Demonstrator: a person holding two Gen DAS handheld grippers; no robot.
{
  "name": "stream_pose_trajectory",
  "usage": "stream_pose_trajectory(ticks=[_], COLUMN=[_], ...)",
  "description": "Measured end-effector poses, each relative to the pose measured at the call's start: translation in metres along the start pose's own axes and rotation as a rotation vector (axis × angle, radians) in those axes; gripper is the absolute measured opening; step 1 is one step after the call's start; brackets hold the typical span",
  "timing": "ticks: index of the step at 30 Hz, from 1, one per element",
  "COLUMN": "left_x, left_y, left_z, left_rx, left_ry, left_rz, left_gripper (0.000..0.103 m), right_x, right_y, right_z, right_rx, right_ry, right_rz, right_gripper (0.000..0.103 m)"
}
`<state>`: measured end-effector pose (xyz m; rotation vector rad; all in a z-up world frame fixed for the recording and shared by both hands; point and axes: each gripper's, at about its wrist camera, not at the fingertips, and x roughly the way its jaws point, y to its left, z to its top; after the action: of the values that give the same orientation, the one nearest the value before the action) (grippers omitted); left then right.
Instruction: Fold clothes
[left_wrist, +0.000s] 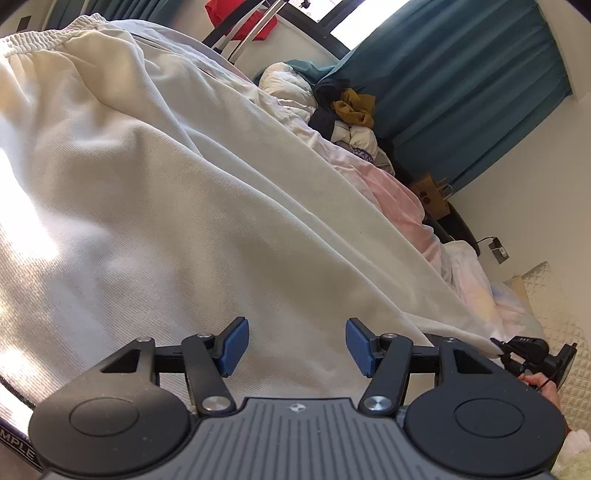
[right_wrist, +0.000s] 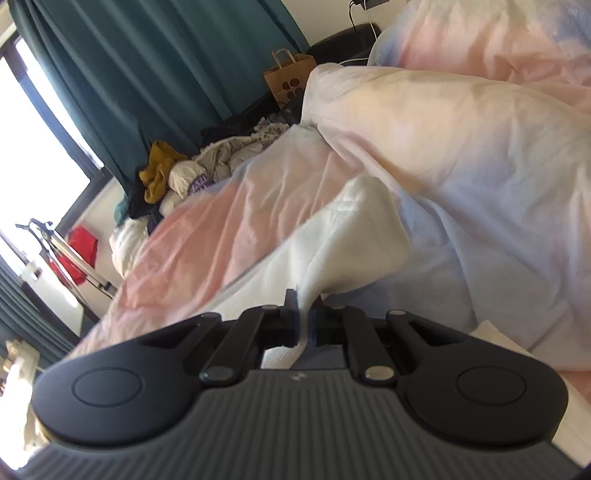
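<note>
**Right fingers clamped on garment; left fingers spread**

The cream garment (left_wrist: 155, 206) lay spread across the bed (right_wrist: 229, 229), directly ahead of the left gripper (left_wrist: 296, 347). Its blue-padded fingers (left_wrist: 233, 347) stood apart, holding nothing. The right gripper (right_wrist: 303, 325) had its fingers pressed together on a garment edge, cloth rising between them.

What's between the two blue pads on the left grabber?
Nothing is pinched. The left gripper is open, and in the left wrist view only the cream garment shows through the gap, lying beyond the pads.
</note>
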<state>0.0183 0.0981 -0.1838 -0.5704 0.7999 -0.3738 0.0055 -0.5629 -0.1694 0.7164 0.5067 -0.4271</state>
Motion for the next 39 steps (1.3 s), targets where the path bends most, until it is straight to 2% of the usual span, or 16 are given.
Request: stream_pose_trajectory(ticks=[1,4,7,10,12,15,19,22,26,29,32,34,36,37,39], left_x=[0.0,-0.002,-0.003,-0.005,-0.008,-0.02,-0.052,-0.082,-0.126,-0.154,-0.177,-0.183,-0.189,-0.188,-0.187], left_y=[0.0,0.0,0.001,0.003,0.008,0.014,0.01,0.009,0.025,0.044,0.067,0.082,0.096,0.101,0.107], left_z=[0.0,0.001,0.003,0.006,0.011,0.017,0.021,0.025,0.032,0.035,0.035,0.035,0.036,0.036,0.036], left_rx=[0.002,0.008,0.007,-0.028,-0.069,-0.102,-0.064,-0.08,-0.18,-0.269,-0.369,-0.439,-0.504,-0.523,-0.542], left_ry=[-0.001,-0.001,0.003,0.007,0.016,0.026,-0.037,-0.096,-0.185,-0.246,-0.293,-0.304,-0.312,-0.308,-0.295], left_rz=[0.003,0.006,0.01,0.008,0.009,0.057,0.102,0.118,0.113,0.13,0.173,0.208,0.243,0.258,0.281], left_gripper=[0.06,0.06,0.06,0.06,0.06,0.06,0.062,0.07,0.079,0.082,0.082,0.082,0.082,0.082,0.082], right_x=[0.005,0.025,0.02,0.004,-0.018,-0.051,-0.096,-0.125,-0.155,-0.171,-0.186,-0.19,-0.194,-0.195,-0.198], right_y=[-0.007,-0.04,-0.051,-0.044,-0.039,-0.037,-0.034,-0.032,-0.036,-0.045,-0.057,-0.065,-0.073,-0.077,-0.084], right_z=[-0.007,-0.034,-0.04,-0.035,-0.035,-0.037,-0.044,-0.05,-0.061,-0.069,-0.076,-0.079,-0.082,-0.083,-0.084], right_rx=[-0.019,0.056,0.086,0.051,0.004,-0.032,-0.054,-0.035,0.006,0.041,0.084,0.108,0.131,0.145,0.175], right_ry=[0.032,0.143,0.125,0.159,0.162,0.176,0.19,0.197,0.208,0.2,0.19,0.188,0.188,0.19,0.196], right_rz=[-0.028,-0.053,0.003,0.01,0.008,0.046,0.073,0.097,0.105,0.102,0.098,0.082,0.064,0.058,0.05], right_gripper=[0.008,0.008,0.012,0.013,0.013,0.013,0.013,0.013,0.014,0.015,0.033,0.051,0.063,0.067,0.069])
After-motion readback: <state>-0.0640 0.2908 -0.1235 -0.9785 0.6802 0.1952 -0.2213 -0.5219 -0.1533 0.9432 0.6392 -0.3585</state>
